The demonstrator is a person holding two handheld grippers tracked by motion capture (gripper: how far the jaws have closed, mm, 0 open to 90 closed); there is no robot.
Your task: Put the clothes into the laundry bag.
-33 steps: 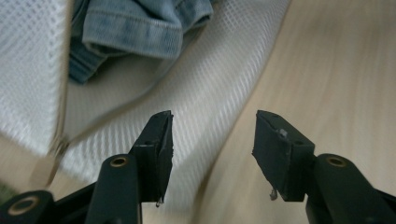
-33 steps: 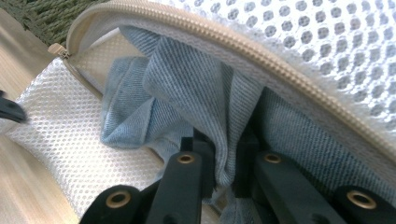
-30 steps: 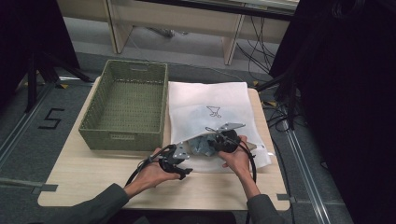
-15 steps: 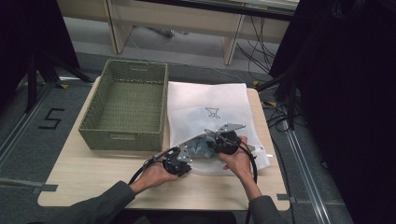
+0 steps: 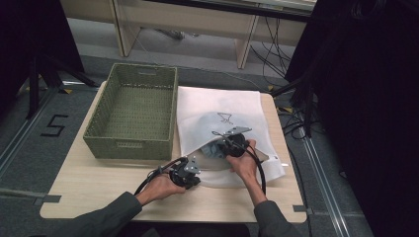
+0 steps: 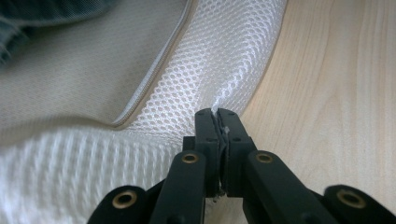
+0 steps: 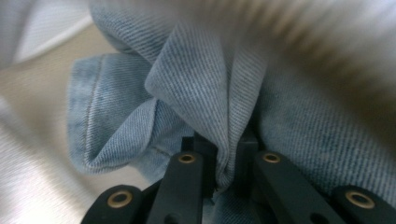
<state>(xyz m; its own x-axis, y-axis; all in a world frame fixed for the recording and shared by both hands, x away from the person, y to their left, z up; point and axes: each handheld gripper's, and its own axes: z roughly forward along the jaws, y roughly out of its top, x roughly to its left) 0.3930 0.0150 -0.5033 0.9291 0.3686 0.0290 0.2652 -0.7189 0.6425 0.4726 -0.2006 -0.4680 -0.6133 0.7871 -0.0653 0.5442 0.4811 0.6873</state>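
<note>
Compared with one second ago, the left gripper (image 5: 190, 174) sits closer to the near edge of the white mesh zippered laundry bag (image 5: 217, 106), and its jaws have just closed; they now pinch the bag's mesh hem flat between them. The right gripper (image 5: 231, 147) is clamped on a fold of the light blue denim garment (image 7: 187, 79), which lies at the bag's opening near the worktop's front-right area. Count: one bag, one garment, one green woven rectangular basket (image 5: 133, 111) touching the bag's left edge, two grippers.
</note>
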